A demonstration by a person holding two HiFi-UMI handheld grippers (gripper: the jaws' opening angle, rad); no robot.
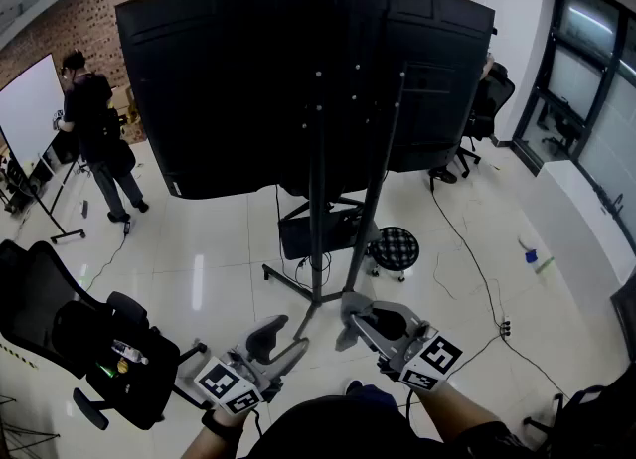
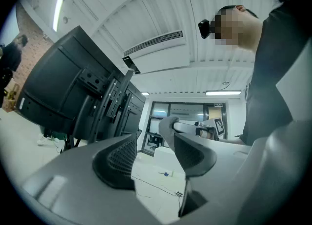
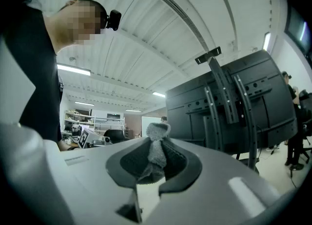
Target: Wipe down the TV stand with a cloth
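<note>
**Cloth in the right gripper, TV stand just ahead**

The TV stand [image 1: 318, 238] is in the middle of the head view, on a pale shiny floor [image 1: 209, 248]. Its dark posts carry a large black TV [image 1: 248, 79], which shows its back side. The spread feet of the stand reach toward the person.

The right gripper [image 1: 348, 326] is held low, near the foot of the stand. In the right gripper view its jaws are closed on a grey cloth [image 3: 158, 132]. The cloth is pinched between the ribbed pads, and a small tuft stands up above them. The posts of the stand rise at the right side of this view, well apart from the cloth.

The left gripper [image 1: 281, 341] is beside the right one (also low and before the foot). In the left gripper view its jaws stand about half apart and nothing is between them; only floor and a far window show in the gap.

A black office chair [image 1: 89, 338] stands at the left. A stool [image 1: 396, 246] with a checked seat is behind the stand. Another person [image 1: 99, 139] stands near a whiteboard [image 1: 25, 109].
</note>
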